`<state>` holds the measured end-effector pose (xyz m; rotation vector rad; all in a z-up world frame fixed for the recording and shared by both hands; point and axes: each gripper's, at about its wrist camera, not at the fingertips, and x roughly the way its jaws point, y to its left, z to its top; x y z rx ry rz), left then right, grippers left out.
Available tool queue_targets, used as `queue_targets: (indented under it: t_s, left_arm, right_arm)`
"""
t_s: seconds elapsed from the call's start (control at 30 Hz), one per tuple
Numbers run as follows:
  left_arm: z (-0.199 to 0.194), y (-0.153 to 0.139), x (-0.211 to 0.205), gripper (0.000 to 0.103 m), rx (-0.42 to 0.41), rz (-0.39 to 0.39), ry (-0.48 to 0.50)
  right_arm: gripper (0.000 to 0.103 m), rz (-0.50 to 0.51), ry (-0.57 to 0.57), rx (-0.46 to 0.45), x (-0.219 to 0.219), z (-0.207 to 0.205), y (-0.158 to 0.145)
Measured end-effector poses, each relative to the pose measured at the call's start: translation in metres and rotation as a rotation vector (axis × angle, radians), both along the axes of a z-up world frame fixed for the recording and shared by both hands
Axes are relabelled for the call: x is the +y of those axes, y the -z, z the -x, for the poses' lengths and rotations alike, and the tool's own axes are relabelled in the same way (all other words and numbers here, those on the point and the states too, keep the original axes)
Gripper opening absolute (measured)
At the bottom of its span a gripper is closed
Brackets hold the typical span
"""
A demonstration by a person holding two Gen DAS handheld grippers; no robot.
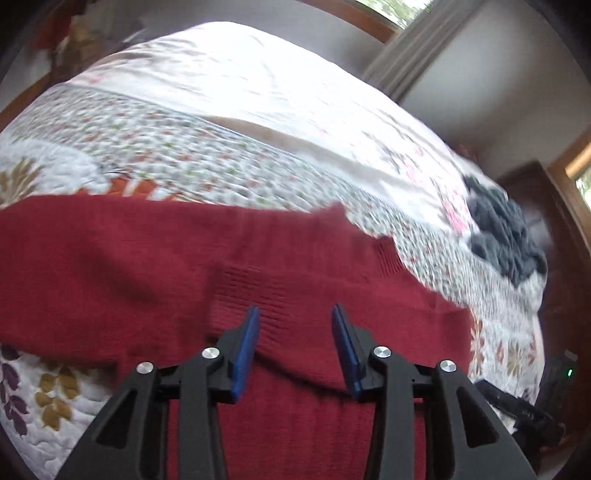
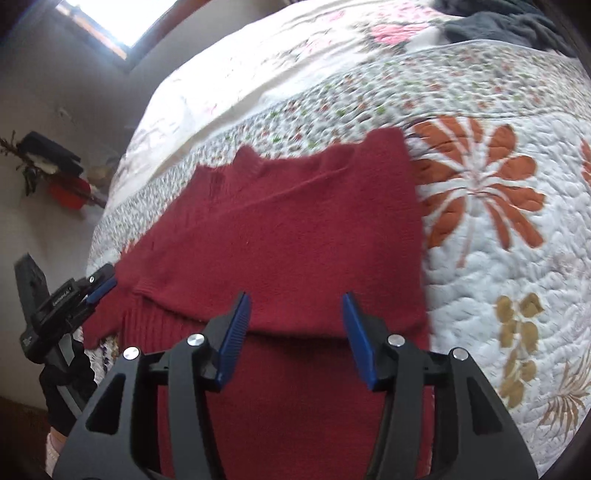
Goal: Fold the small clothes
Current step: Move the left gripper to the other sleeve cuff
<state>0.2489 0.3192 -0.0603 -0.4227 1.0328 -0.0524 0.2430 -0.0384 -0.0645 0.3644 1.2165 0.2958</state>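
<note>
Both tools, left tool (image 1: 295,314) and right tool (image 2: 297,301), hover spread over the red sweater (image 2: 295,229), so the loose folded edge toward six o'clock risks slipping open on the quilted bed (image 2: 498,258).

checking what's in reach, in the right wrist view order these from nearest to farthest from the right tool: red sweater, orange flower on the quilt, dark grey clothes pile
1. The red sweater lies directly under and ahead of the right tool.
2. The orange flower sits farther ahead on the quilt, to the right of the sweater.
3. The dark grey clothes pile lies farthest, at the upper right edge of the view.
</note>
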Motion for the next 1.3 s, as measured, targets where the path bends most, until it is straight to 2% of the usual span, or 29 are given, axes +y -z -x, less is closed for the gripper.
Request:
queue_targets:
  t_s: [0.2,0.3,0.43,0.57,0.63,0.7,0.77,0.83,0.97,1.07,1.2,1.3]
  left_arm:
    - [-0.015,0.059,-0.013,0.041,0.139,-0.058,0.026]
    - [-0.013,0.071,-0.016,0.041,0.129,-0.087,0.055]
    - [-0.013,0.074,-0.025,0.042,0.122,-0.147,0.099]
    - [-0.015,0.068,-0.021,0.043,0.132,-0.114,0.082]
    - [-0.012,0.056,-0.015,0.043,0.128,-0.083,0.072]
    - [-0.001,0.037,-0.004,0.051,0.095,-0.05,0.052]
    - [0.022,0.017,0.016,0.066,0.043,-0.052,0.028]
    - [0.043,0.008,0.04,0.069,0.022,-0.071,0.009]
    - [0.088,0.007,0.11,0.069,0.049,-0.09,-0.1]
    - [0.119,0.013,0.167,0.069,0.077,-0.114,-0.217]
    - [0.158,0.017,0.242,0.069,0.087,-0.07,-0.39]
    - [0.183,0.017,0.289,0.069,0.066,-0.06,-0.498]
  right_arm:
    - [0.051,0.087,0.001,0.122,0.012,-0.013,0.046]
    - [0.051,0.104,-0.013,0.133,0.013,-0.012,0.064]
    - [0.053,0.145,-0.033,0.105,0.021,-0.006,0.068]
    - [0.056,0.119,-0.015,0.117,0.018,-0.007,0.065]
    - [0.055,0.089,0.001,0.108,0.012,-0.005,0.049]
    - [0.057,0.04,-0.004,0.054,0.009,0.008,0.024]
    - [0.063,0.045,-0.023,0.014,0.01,0.025,0.006]
    - [0.066,0.055,-0.045,-0.009,0.012,0.047,-0.005]
    - [0.066,0.051,-0.082,0.014,0.02,0.085,0.002]
    - [0.066,0.059,-0.095,0.03,0.032,0.097,0.015]
    - [0.066,0.024,-0.115,0.04,0.049,0.114,0.019]
    - [0.066,0.05,-0.144,0.03,0.065,0.116,0.02]
